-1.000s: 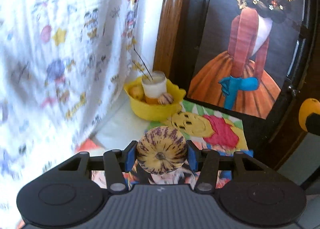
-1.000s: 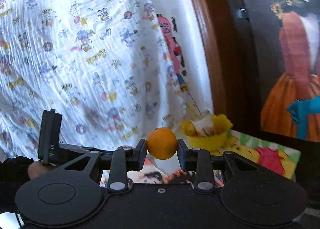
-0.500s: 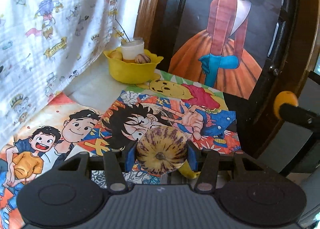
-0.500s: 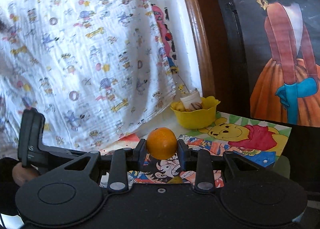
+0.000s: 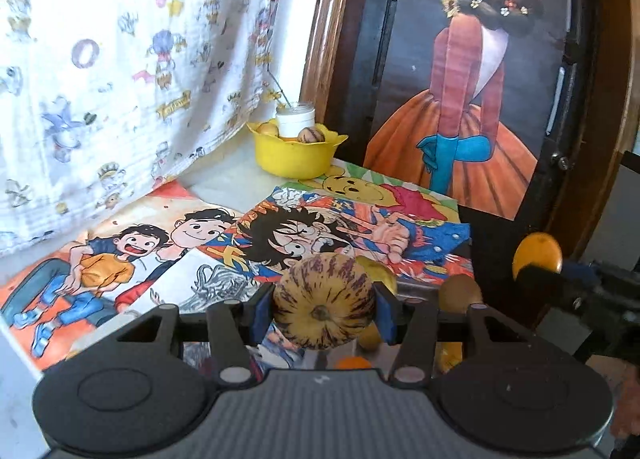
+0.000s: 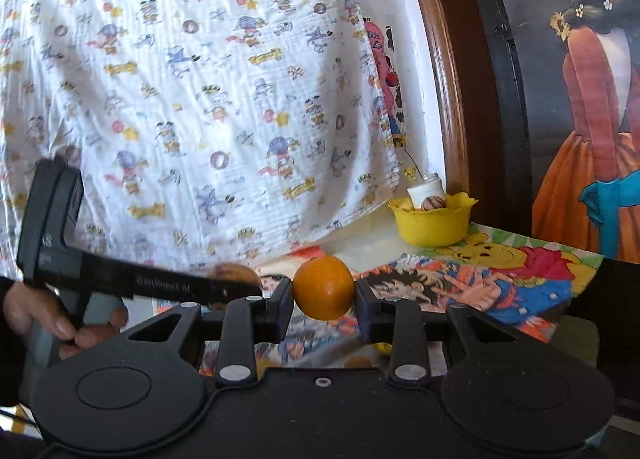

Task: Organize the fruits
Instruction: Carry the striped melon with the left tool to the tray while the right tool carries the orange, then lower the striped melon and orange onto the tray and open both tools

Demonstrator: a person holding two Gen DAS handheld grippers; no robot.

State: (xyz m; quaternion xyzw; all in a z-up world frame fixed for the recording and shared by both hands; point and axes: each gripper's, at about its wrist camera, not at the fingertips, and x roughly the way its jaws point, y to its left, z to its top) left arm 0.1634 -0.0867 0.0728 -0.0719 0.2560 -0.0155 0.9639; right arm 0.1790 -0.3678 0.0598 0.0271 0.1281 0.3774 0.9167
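Note:
My left gripper (image 5: 323,305) is shut on a yellow melon with purple streaks (image 5: 323,299), held above the cartoon-print table cover. My right gripper (image 6: 323,293) is shut on an orange (image 6: 323,287); that orange (image 5: 537,253) also shows at the right edge of the left wrist view. A yellow bowl (image 5: 295,157) stands at the far end of the table with a striped fruit (image 5: 310,135), a yellow fruit and a white jar (image 5: 295,119) in it. The bowl (image 6: 432,225) is also far right in the right wrist view. More fruit lies low behind the left fingers, partly hidden.
A printed white cloth (image 6: 208,91) hangs along the left. A dark door with a painted poster (image 5: 472,71) and a wooden frame (image 5: 320,31) stand behind the table. A person's hand (image 6: 52,323) holds the left gripper's handle. A brown fruit (image 5: 460,293) sits near the table's right edge.
Both grippers have come down and forward toward the table, each still holding its fruit. The bowl has shrunk into the distance and more of the cartoon cover shows.

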